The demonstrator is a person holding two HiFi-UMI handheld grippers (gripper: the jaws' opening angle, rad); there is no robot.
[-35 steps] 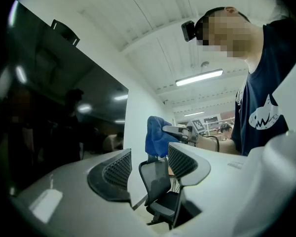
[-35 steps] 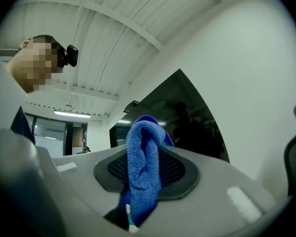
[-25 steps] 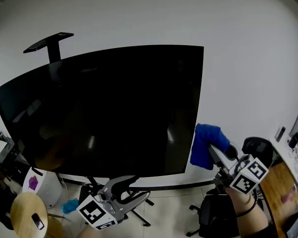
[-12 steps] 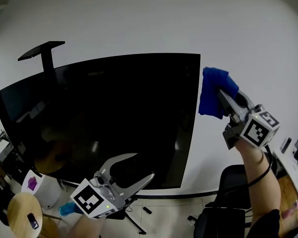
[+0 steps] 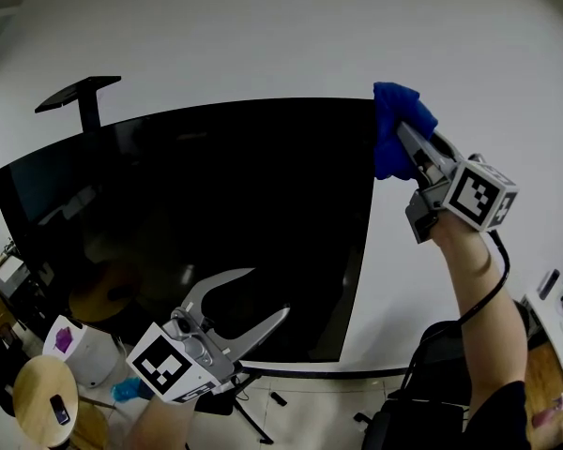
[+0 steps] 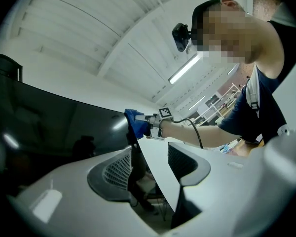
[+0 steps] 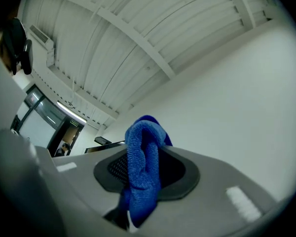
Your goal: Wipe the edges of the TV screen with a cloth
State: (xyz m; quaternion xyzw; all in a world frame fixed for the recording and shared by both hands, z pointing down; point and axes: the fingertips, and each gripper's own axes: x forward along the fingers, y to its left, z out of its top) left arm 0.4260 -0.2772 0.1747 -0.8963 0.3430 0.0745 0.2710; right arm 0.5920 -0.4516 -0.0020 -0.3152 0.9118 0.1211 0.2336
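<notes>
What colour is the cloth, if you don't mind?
Blue; the cloth shows best in the right gripper view.

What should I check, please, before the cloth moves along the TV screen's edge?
1. Grip: blue cloth clamped in right gripper: ok.
2. Start: cloth at the top right corner of the TV screen: ok.
3. Contact: cloth pressing on the edge: cannot tell.
4. Other hand: left gripper empty, jaws apart, low before the screen: ok.
5. Path: black bracket behind the top left corner clear of the top edge: cannot tell.
</notes>
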